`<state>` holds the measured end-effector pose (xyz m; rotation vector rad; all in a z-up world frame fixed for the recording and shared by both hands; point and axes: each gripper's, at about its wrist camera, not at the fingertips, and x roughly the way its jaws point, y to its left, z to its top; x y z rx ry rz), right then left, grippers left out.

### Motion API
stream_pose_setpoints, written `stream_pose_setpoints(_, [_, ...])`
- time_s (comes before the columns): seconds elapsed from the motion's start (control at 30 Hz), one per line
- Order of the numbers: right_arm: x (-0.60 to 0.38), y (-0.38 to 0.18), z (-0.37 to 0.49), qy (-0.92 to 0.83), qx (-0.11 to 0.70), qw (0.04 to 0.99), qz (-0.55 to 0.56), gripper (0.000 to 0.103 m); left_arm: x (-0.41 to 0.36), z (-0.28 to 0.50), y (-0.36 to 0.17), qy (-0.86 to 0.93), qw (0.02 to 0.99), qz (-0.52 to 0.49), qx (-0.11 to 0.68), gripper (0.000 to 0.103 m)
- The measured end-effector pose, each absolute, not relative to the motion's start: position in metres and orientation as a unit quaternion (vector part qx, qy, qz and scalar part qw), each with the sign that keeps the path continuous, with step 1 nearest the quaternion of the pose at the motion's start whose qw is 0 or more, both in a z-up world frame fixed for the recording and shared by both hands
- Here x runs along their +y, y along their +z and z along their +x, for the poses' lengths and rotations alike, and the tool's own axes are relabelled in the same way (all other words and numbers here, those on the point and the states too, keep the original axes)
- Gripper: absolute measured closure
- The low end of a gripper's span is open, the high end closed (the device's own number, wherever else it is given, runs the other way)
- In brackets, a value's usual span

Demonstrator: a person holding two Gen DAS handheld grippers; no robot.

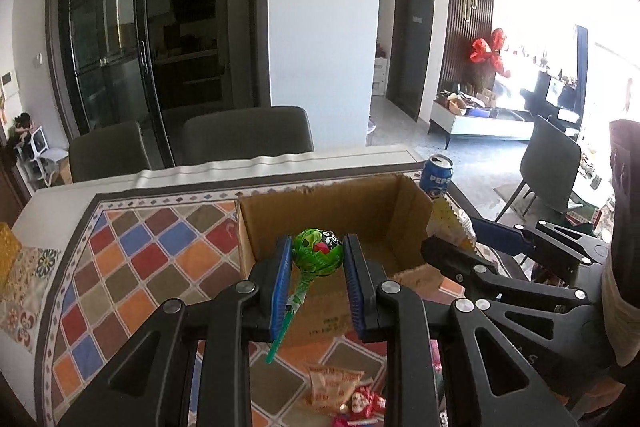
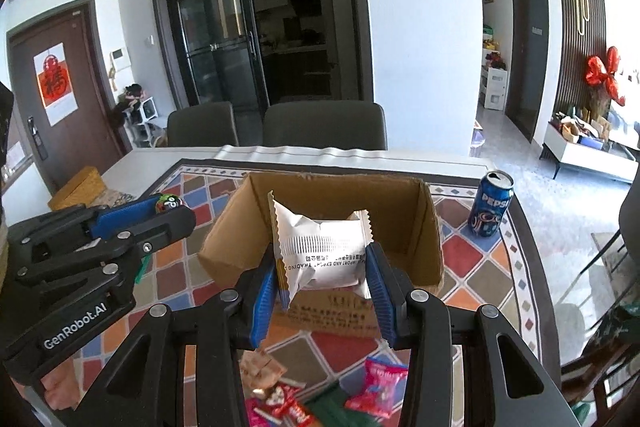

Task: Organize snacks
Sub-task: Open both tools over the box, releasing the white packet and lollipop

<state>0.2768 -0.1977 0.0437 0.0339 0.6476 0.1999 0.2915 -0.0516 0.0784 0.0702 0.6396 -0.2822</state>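
Both loads hang before the open brown cardboard box [image 2: 320, 227], ready for dropping in. The left gripper [image 1: 318, 255] clamps a green-wrapped lollipop [image 1: 318, 247]; the right gripper [image 2: 322, 267] pinches a white sealed snack packet [image 2: 322, 247] (apparently a cake). Next: move over the box, then release.

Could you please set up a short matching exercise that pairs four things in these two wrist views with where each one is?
Things:
1. green lollipop
2. white snack packet
3. Pepsi can
4. cardboard box

Places:
A. standing on the patterned cloth, right of the box
B. clamped in the right gripper
C. open-topped, just beyond both grippers
D. clamped in the left gripper

Pairs: 1-D, 2-B, 3-A, 4-C
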Motion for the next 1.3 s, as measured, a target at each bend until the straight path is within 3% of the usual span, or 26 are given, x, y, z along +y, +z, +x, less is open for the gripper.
stream_pose_setpoints(0.67, [-0.201,0.032,0.348,0.094,0.369,0.925,0.012,0.059,-0.066,0.365,0.058,-0.125,0.921,0.041,0.367,0.076])
stream_pose_setpoints(0.73, [-0.201,0.031,0.351,0.092,0.369,0.925,0.013,0.057,-0.064,0.366,0.057,-0.114,0.921,0.045,0.37,0.071])
stream_pose_setpoints(0.8, [-0.202,0.03,0.354,0.089,0.374,0.923,0.015,0.04,-0.063,0.362,0.058,-0.107,0.924,0.048,0.363,0.055])
stream_pose_setpoints(0.87, [-0.204,0.029,0.353,0.079,0.373,0.924,0.015,0.04,-0.06,0.356,0.06,-0.101,0.927,0.051,0.357,0.05])
stream_pose_setpoints(1.3, [-0.202,0.036,0.301,0.07,0.351,0.934,-0.006,0.04,-0.047,0.29,0.071,-0.103,0.934,0.058,0.336,0.044])
